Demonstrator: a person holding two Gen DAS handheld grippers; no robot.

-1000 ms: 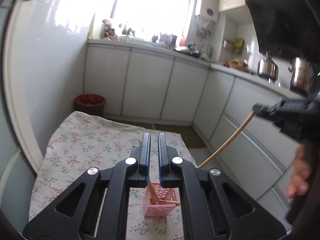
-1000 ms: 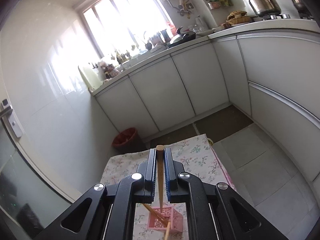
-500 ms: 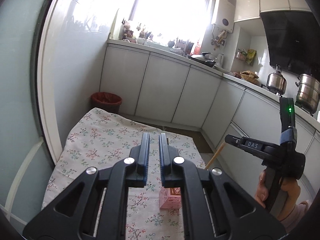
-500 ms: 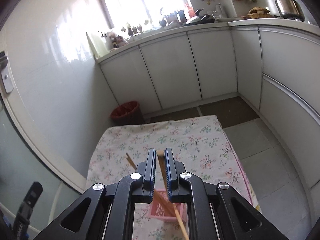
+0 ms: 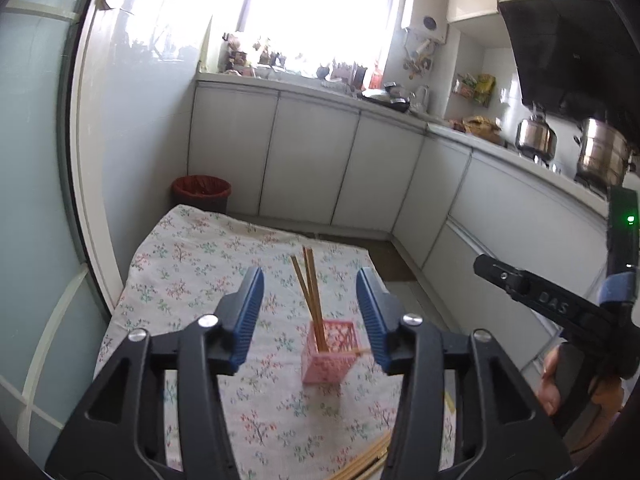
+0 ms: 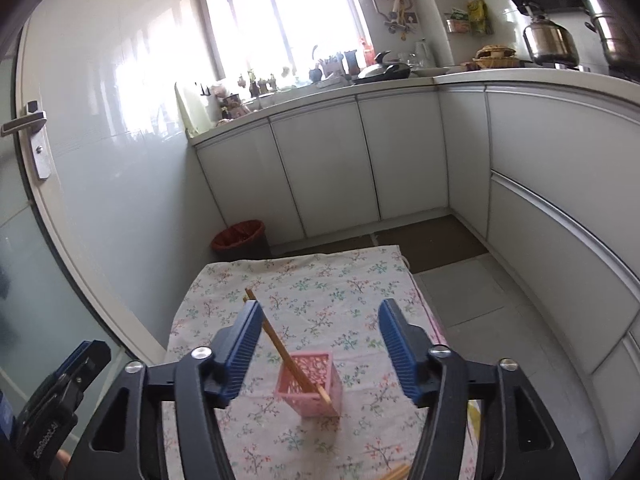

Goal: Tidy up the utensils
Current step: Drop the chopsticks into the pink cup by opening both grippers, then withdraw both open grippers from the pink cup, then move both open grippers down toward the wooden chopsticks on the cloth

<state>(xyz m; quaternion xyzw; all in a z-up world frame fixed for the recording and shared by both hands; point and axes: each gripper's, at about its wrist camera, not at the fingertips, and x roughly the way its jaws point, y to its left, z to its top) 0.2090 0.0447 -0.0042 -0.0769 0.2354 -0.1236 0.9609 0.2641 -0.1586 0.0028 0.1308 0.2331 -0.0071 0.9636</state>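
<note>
Pink plastic marks the middle of both views: a small lattice basket (image 5: 329,350) stands upright on the floral tablecloth (image 5: 192,264), with several wooden chopsticks (image 5: 310,284) leaning up out of it toward the far left.

At far left sits a red-lined waste bin (image 5: 202,192) on the floor beyond the table's far edge. Next comes the left gripper (image 5: 310,312), its blue-padded jaws spread wide and holding nothing; the basket shows between them, farther along the cloth. More chopsticks, a loose bundle (image 5: 366,460), lie flat on the cloth at the lower edge of the left wrist view, near the right finger's base. White cabinets (image 5: 308,164) run behind. At far right in that view the other tool's black body shows, gripped by a hand (image 5: 554,384).

From the right wrist camera, the right gripper (image 6: 320,344) is likewise wide apart and empty, with the basket (image 6: 310,384) between its fingers and the standing chopsticks (image 6: 280,344) crossing just beside its left pad. Steel pots (image 6: 550,46) stand on the counter at far right.
</note>
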